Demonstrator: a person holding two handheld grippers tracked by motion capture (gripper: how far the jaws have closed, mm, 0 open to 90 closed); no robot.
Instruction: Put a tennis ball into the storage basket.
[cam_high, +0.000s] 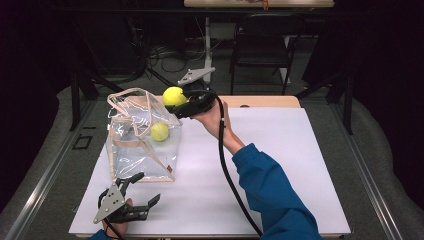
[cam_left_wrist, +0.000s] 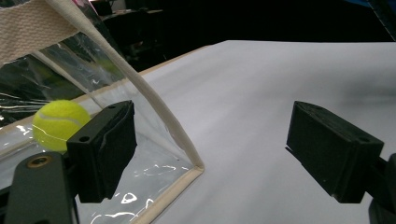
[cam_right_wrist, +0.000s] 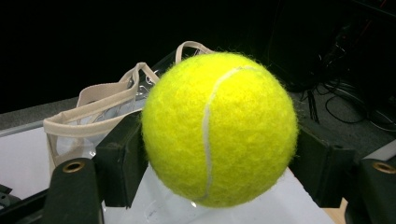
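The right gripper (cam_high: 176, 104) squeezes a tennis ball (cam_high: 173, 96) just above the clear bag (cam_high: 142, 150). The left gripper (cam_high: 141, 187) is wide open beside the bag, holding nothing.

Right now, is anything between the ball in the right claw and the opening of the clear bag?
Nothing visible. The ball in the right claw hangs at the bag's open top edge; its handles lie along the rim.

Open jaws over white table (cam_left_wrist: 280, 70), clear bag (cam_left_wrist: 154, 163) corner, 1 tennis ball (cam_left_wrist: 56, 123) inside
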